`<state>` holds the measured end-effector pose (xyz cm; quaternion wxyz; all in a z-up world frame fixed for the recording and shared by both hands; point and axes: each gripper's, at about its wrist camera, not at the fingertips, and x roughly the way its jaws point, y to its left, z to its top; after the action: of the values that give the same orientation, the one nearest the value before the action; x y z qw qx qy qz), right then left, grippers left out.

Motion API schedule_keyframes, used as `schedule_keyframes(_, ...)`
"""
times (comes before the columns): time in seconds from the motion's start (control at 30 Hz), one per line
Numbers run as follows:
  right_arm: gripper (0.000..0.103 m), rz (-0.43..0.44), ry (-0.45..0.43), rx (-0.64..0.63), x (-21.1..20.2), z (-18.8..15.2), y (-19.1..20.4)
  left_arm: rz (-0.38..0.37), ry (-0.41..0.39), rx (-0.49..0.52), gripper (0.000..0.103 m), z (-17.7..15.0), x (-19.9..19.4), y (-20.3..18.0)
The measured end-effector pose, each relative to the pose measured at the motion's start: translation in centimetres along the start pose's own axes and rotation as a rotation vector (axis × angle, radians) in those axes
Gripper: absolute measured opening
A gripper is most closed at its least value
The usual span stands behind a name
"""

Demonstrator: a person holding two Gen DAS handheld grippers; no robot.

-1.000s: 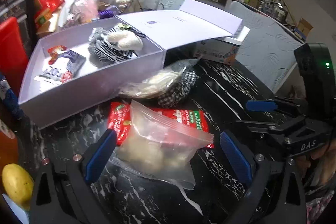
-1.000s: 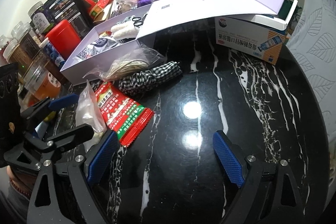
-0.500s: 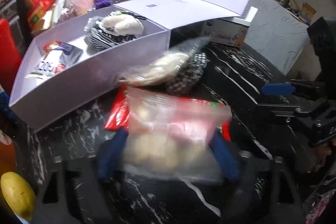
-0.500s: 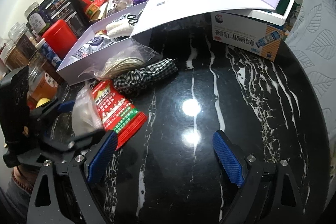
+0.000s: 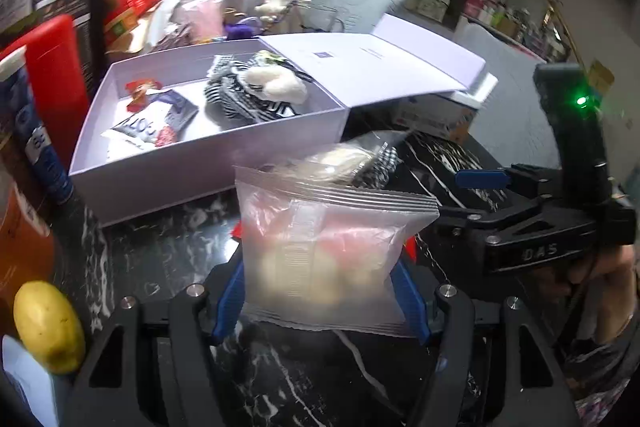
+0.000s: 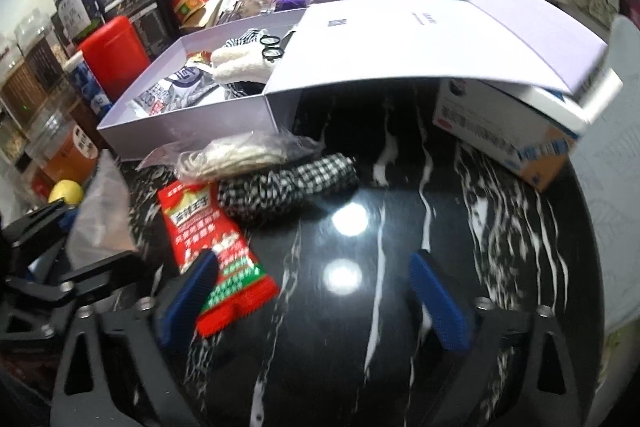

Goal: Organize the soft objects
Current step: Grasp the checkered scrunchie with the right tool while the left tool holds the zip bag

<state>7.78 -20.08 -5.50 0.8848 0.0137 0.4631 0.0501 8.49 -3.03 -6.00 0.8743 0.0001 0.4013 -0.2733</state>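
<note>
My left gripper (image 5: 320, 291) is closing on a clear zip bag (image 5: 324, 247) of pale soft lumps; both blue pads press its lower sides and it hangs clear of the table. Behind it stands an open lavender box (image 5: 200, 163) holding a striped cloth, a white fluffy piece and snack packets. My right gripper (image 6: 316, 291) is opening over the black marble table (image 6: 360, 347). A red snack packet (image 6: 216, 239) lies against its left finger, unpinched. A black-and-white checked cloth (image 6: 288, 183) and a clear bag of pale material (image 6: 236, 155) lie in front of the box.
A white and orange carton (image 6: 508, 131) props up the box lid at the right. A red canister (image 6: 114, 55), jars and packets crowd the left and back. A yellow lemon (image 5: 48, 327) sits at the near left. The right gripper's body (image 5: 520, 211) stands close beside the held bag.
The left jaws closed on the zip bag and lifted it off the red packet. The right gripper slid left toward the red packet and its jaws widened.
</note>
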Motion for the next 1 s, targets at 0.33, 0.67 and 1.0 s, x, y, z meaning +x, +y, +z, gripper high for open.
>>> schedule_keyframes(0.33,0.103,0.033,-0.019,-0.116,2.8,2.9,0.8,0.012,-0.011,-0.064,0.065,0.8,0.1,1.2)
schedule_keyframes(0.67,0.103,0.086,0.008,-0.15,5.8,3.7,1.1,0.0,0.012,-0.1,0.065,1.1,1.0,2.0)
schedule_keyframes(1.0,0.086,0.085,-0.042,-0.179,5.1,3.0,1.0,0.011,0.002,-0.107,0.065,1.0,0.4,2.0)
